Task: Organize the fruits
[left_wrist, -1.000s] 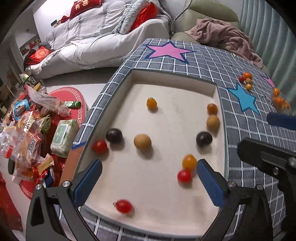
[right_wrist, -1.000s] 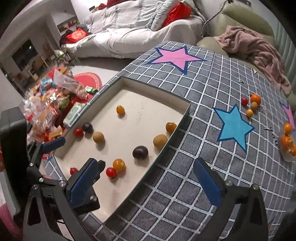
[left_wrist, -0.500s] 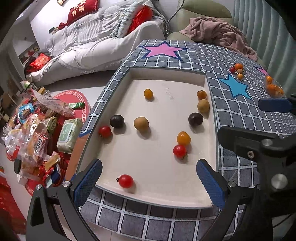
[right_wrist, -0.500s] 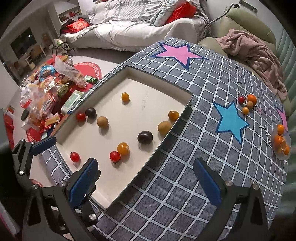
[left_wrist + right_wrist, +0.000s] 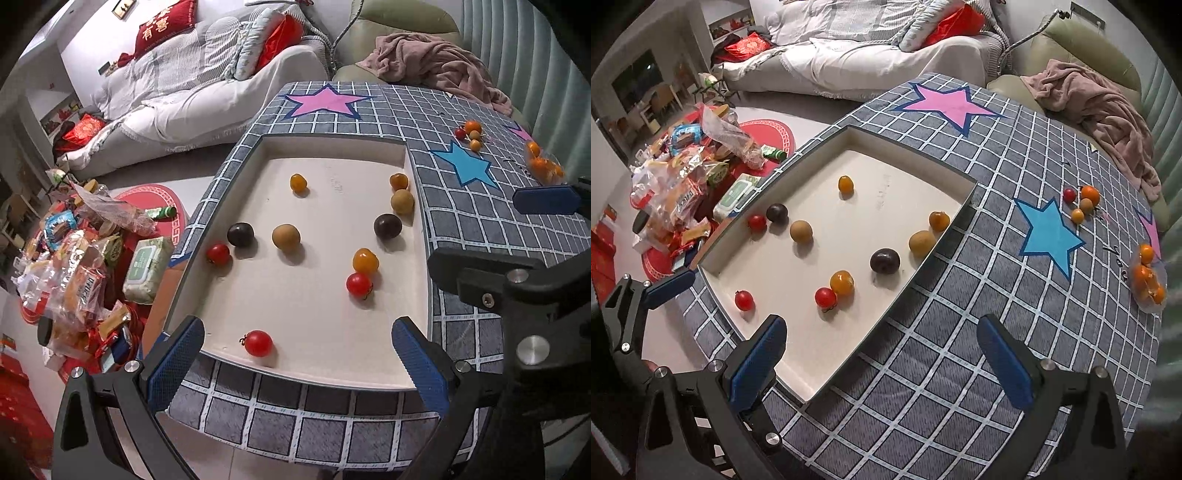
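A sunken white tray [image 5: 325,295] [image 5: 820,332] in the grey checked table holds several small fruits. A red tomato [image 5: 258,343] [image 5: 744,300] lies nearest. A red tomato [image 5: 358,284] touches an orange one [image 5: 365,260]. Two dark plums [image 5: 387,226] [image 5: 240,234], brown fruits [image 5: 286,237] [image 5: 402,201] and another red tomato [image 5: 218,254] lie farther in. My left gripper [image 5: 295,360] is open and empty above the tray's near edge. My right gripper [image 5: 882,354] is open and empty above the tray's right rim.
A small fruit cluster [image 5: 1082,203] and a bag of oranges [image 5: 1148,280] sit on the far right of the table. Snack packets [image 5: 74,266] lie piled on the floor to the left. A sofa [image 5: 207,81] and pink blanket [image 5: 1100,110] are behind.
Both grippers have pulled back and risen from the tray, so the whole tray and the table's near edge show. Both stay open. No fruit has moved.
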### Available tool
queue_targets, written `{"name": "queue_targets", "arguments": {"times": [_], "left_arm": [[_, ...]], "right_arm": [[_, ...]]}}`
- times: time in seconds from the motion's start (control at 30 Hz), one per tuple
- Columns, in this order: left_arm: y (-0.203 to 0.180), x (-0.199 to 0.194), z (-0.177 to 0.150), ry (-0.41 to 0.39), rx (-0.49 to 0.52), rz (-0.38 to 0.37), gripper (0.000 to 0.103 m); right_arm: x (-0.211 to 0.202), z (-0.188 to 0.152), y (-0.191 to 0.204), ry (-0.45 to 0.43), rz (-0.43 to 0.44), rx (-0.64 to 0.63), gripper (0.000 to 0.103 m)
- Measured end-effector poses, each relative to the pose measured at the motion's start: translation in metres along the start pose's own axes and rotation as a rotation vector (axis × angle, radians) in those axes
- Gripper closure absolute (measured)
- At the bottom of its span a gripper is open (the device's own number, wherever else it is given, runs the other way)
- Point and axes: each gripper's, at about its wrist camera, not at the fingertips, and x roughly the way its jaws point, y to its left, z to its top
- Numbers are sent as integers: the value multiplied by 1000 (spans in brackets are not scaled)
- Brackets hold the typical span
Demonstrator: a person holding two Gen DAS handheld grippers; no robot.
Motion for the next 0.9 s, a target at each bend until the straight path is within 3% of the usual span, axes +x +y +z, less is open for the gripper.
{"name": "queue_targets", "arguments": {"times": [0.9], "left_arm": [[-9,-7,-10,14,15,5,1]], "right_arm": [[-2,-12,3,0,9,-1,0]]}}
